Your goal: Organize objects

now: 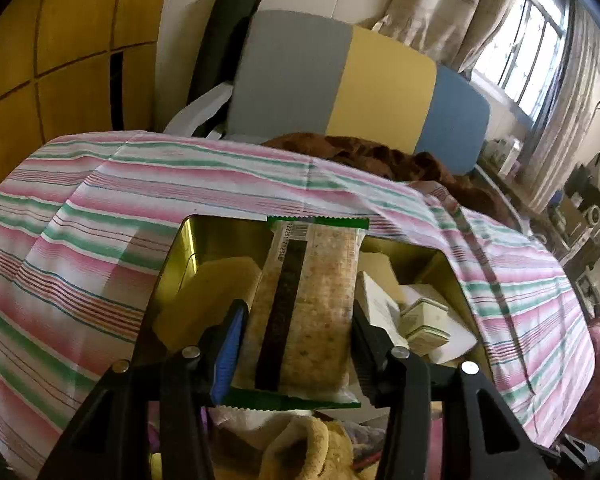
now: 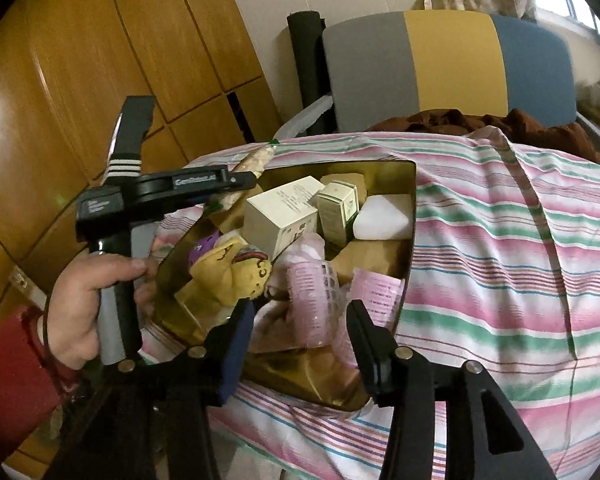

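My left gripper (image 1: pixel 298 312) is shut on a cracker packet (image 1: pixel 308 304) with green ends and holds it above the gold tin box (image 1: pixel 188 248). In the right wrist view the left gripper (image 2: pixel 236 180) shows at the tin's far left corner with the packet (image 2: pixel 256 160) sticking out. The tin (image 2: pixel 408 216) holds white boxes (image 2: pixel 280 216), a small green-trimmed box (image 2: pixel 338 204), a yellow plush toy (image 2: pixel 224 272), a white block (image 2: pixel 384 216) and pink hair rollers (image 2: pixel 312 300). My right gripper (image 2: pixel 300 316) is open and empty over the tin's near end, above the rollers.
The tin sits on a striped pink, green and white cloth (image 2: pixel 500 264) over a bed. A grey, yellow and blue headboard (image 1: pixel 340 80) and a brown blanket (image 1: pixel 380 156) lie behind. Wooden wardrobe doors (image 2: pixel 100 60) stand at left, a window (image 1: pixel 532 48) at right.
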A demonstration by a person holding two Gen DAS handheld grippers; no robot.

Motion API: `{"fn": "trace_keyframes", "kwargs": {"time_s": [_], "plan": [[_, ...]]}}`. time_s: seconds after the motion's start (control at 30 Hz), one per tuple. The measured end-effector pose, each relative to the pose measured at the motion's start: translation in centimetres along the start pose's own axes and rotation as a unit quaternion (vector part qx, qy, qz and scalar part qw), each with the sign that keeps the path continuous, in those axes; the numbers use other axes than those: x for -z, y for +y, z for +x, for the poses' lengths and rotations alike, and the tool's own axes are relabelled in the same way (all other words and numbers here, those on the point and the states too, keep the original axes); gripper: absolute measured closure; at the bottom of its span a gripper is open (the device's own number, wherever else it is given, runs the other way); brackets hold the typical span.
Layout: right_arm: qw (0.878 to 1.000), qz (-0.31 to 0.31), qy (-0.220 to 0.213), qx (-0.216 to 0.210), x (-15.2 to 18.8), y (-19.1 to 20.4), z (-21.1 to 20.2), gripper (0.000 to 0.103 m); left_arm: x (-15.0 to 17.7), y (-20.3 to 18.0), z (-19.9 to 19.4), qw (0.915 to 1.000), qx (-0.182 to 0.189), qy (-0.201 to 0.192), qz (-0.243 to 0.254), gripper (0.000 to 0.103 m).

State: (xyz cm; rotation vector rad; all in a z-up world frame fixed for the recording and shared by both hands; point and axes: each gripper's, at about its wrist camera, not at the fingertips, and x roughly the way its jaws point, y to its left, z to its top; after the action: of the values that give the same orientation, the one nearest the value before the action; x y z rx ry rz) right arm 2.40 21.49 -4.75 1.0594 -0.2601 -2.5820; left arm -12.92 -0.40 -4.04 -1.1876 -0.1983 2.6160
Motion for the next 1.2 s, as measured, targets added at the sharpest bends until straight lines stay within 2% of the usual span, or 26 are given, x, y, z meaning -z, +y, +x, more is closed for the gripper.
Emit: {"fn": "trace_keyframes", "kwargs": {"time_s": [0.13,0.27,0.47,0.53,0.7,0.8,0.93,1.03,1.13,1.17,1.2], "plan": [[1.0,-0.003,0.0,-0.001,0.2,0.1,0.0,0.053,-0.2,0.0,-0.3,0.9999,-0.012,-0.007,0.0,0.043],[1.0,0.0,-0.001,-0.001,0.4,0.1,-0.2,0.053,-0.2,0.2,-0.9,0.9998,-0.016,-0.01,-0.006,0.043],[1.0,0.002,0.004,0.004,0.6,-0.3,-0.2,0.054,1.1,0.6,-3.9,0.9983,-0.031,-0.047,-0.019,0.043],[1.0,-0.001,0.016,0.01,0.7,-0.3,0.3,0.054,1.9,0.4,-5.1,0.9974,-0.042,-0.057,-0.015,0.043],[0.998,-0.016,0.054,0.019,0.6,0.0,2.6,0.066,4.2,0.1,-7.3,0.9965,-0.048,-0.068,-0.011,0.043],[0.997,-0.021,0.069,0.02,0.0,0.3,4.1,0.068,5.3,0.3,-8.1,0.9967,-0.049,-0.06,-0.026,0.043],[0.995,-0.005,0.097,0.01,-0.9,0.3,6.8,0.07,6.5,0.2,-8.4,0.9956,-0.075,-0.041,-0.04,0.043],[0.994,0.005,0.102,-0.027,-1.4,0.7,7.0,0.07,7.2,-0.1,-8.6,0.9941,-0.098,-0.023,-0.04,0.043],[0.997,-0.014,0.071,-0.011,-1.7,1.9,5.2,0.069,7.8,-0.8,-9.2,0.9922,-0.119,-0.026,-0.027,0.043],[0.998,-0.022,0.061,-0.004,-1.9,2.3,4.6,0.065,7.9,-1.0,-9.5,0.9919,-0.122,-0.027,-0.024,0.043],[0.998,-0.027,0.05,0.004,-2.0,2.7,3.9,0.054,7.9,-1.2,-9.9,0.9915,-0.125,-0.029,-0.022,0.043]]}}
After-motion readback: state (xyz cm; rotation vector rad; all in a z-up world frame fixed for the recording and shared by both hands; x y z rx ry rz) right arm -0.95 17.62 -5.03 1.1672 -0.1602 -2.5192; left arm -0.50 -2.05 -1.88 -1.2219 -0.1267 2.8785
